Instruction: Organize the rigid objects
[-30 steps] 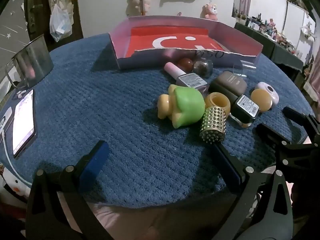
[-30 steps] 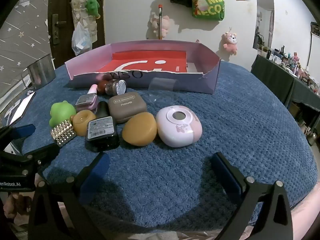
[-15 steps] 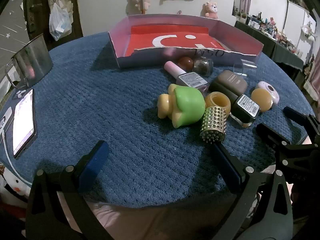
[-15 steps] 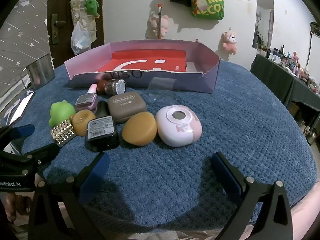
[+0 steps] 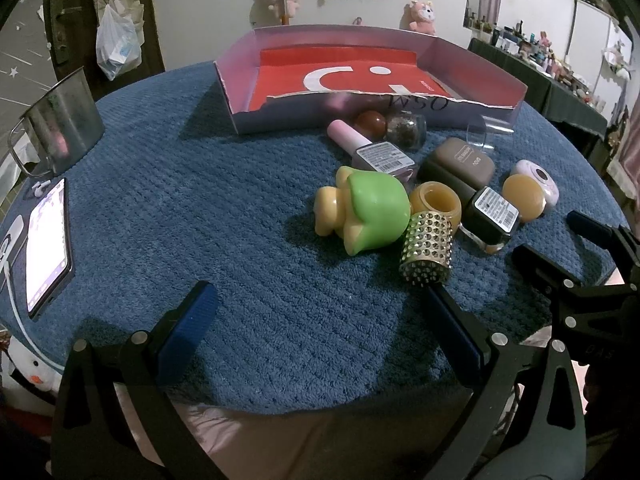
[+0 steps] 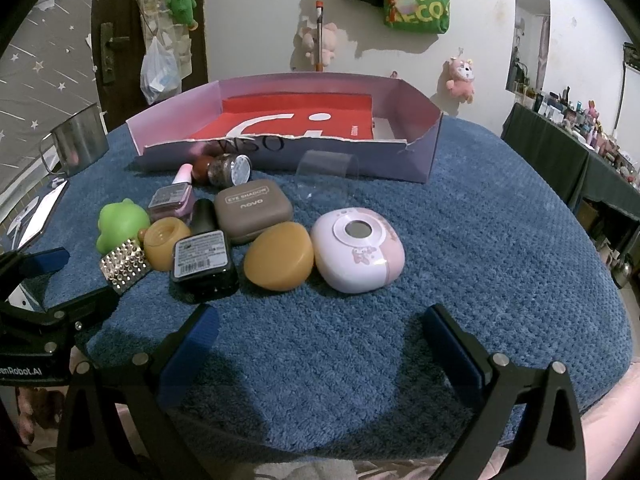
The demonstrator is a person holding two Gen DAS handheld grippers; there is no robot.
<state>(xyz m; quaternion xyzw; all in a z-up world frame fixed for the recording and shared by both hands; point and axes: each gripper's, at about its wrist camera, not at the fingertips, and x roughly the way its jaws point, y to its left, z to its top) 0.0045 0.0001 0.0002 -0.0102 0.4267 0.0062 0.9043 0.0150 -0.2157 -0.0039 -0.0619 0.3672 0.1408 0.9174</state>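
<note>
Left gripper: jaws spread wide, nothing held, low over the near edge of the blue-covered surface. Its fingers also show at the left edge of the right wrist view.

Right gripper: jaws spread wide, nothing held, low over the near edge of the same surface, to the right of the left gripper.

Cluster of small items, just beyond both grippers, mostly touching one another:
- studded gold cylinder, lying on its side, nearest the left gripper's right finger.
- green and yellow toy, left of the cylinder, touching it.
- amber ring-shaped piece, behind the cylinder.
- dark square bottle with a label on top, lying down.
- amber egg-shaped piece, between the dark bottle and the pink case.
- pink rounded case, rightmost of the cluster.
- brown eye shadow compact, behind the bottle.
- pink bottle, lying down.
- glitter jar and brown ball, close against the box front.
- clear plastic piece, near the box front.

Shallow box, red-lined, torn front wall, far side of the surface, holding none of the items.

Far left: phone, screen lit; metal cup beyond it.
</note>
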